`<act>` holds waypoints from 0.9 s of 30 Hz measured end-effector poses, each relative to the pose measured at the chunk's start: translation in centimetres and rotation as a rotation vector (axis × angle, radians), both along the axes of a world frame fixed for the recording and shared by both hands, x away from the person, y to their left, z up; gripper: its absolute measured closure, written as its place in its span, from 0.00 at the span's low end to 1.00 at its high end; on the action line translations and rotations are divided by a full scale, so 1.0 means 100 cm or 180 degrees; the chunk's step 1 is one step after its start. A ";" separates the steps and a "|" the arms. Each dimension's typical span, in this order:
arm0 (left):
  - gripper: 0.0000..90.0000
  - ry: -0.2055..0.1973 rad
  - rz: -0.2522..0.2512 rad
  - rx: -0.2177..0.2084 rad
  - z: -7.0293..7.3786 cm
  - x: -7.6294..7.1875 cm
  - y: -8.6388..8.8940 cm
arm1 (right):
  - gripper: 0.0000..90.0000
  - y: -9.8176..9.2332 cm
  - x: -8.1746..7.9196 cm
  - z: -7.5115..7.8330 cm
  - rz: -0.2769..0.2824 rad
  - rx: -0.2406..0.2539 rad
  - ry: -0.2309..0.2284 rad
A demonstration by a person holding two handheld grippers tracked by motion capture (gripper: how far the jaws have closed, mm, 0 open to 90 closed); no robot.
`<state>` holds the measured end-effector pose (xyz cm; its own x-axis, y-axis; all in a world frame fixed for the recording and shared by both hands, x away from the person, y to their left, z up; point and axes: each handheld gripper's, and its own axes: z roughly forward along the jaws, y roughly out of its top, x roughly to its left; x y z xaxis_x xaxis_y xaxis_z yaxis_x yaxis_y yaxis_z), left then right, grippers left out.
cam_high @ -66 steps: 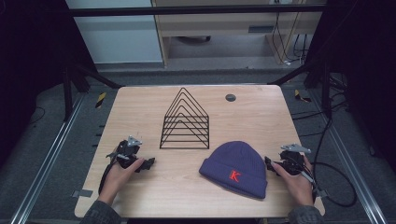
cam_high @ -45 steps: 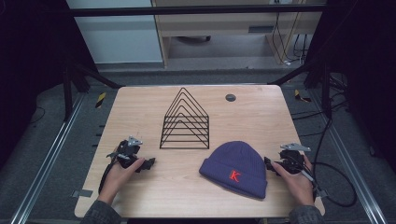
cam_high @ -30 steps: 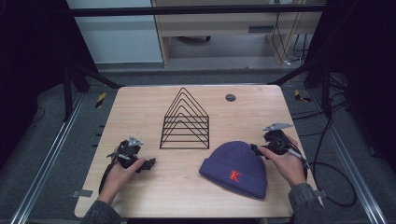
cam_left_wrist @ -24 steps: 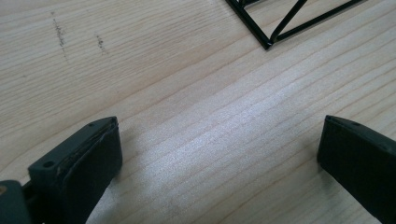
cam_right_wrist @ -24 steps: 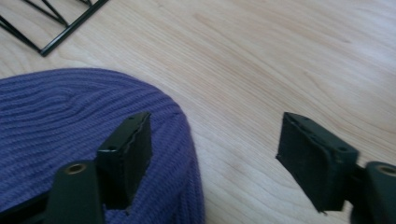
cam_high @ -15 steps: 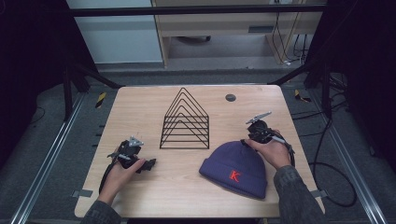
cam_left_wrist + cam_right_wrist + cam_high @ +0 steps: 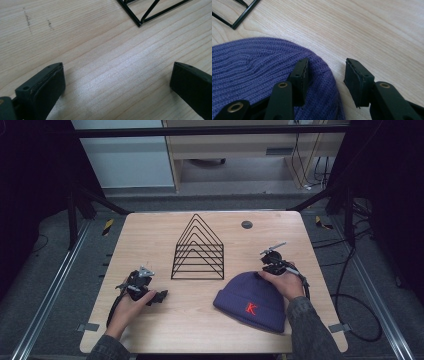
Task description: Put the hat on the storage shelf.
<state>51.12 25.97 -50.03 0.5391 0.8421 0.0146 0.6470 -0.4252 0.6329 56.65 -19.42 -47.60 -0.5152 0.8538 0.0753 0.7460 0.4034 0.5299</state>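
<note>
From above, the hat (image 7: 252, 299) lies flat near the bench's (image 7: 150, 227) front right corner, crown toward the rack (image 7: 199, 248), brim toward me. My right gripper (image 7: 264, 268) sits at its far edge; bare wood lies beyond. My left gripper (image 7: 161, 296) rests near the front left.

Left gripper view: jaws wide, over bare wood.

Right gripper view: my jaws have just been closing, now part-open astride the hat's edge, not pinching.

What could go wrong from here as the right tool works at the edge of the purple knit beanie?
The right tool straddles only the thin rim of the purple knit beanie; its jaws have just been closing, with a gap left, so it may pinch one layer or slip off. Dragging the beanie could snag the black wire rack close by.
</note>
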 end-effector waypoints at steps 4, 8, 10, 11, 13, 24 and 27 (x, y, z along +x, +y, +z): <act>0.00 -0.0003 -0.0005 0.0003 0.000 0.000 0.000 | 0.69 0.002 -0.001 -0.003 0.0015 0.0050 0.0018; 0.00 -0.0007 -0.0011 0.0008 0.000 0.000 0.000 | 0.80 0.004 -0.002 -0.002 0.0060 0.0065 0.0047; 0.00 -0.0007 -0.0011 0.0009 0.000 0.000 0.000 | 0.83 0.004 -0.002 -0.002 0.0067 0.0058 0.0042; 0.00 -0.0007 -0.0011 0.0008 0.000 0.000 0.000 | 0.85 0.005 -0.003 -0.001 0.0083 0.0052 0.0025; 0.00 -0.0010 -0.0011 0.0007 0.000 0.000 0.000 | 0.87 0.005 -0.004 0.000 0.0106 0.0038 -0.0002; 0.00 -0.0018 -0.0018 0.0003 0.000 0.000 0.000 | 0.88 0.001 -0.023 0.029 0.0281 0.0255 -0.0289; 0.00 -0.0018 -0.0018 0.0002 0.000 0.000 0.000 | 0.89 0.001 -0.032 0.043 0.0368 0.0306 -0.0401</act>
